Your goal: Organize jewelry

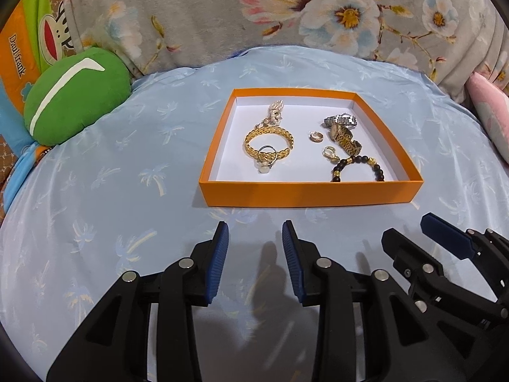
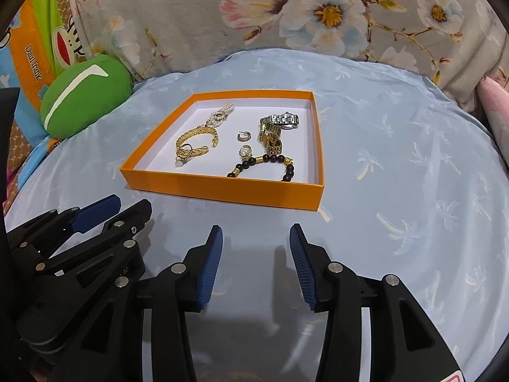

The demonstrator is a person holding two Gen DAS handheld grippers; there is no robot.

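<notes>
Jewelry (image 1: 269,141) lies tangled and hard to separate in the orange box (image 1: 310,192); both grippers' fingers (image 2: 208,273) spread, empty.

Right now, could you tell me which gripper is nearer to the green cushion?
Left. The left gripper sits on the side of the green cushion, short of the orange box. The right gripper is beside it, further from the cushion.
</notes>
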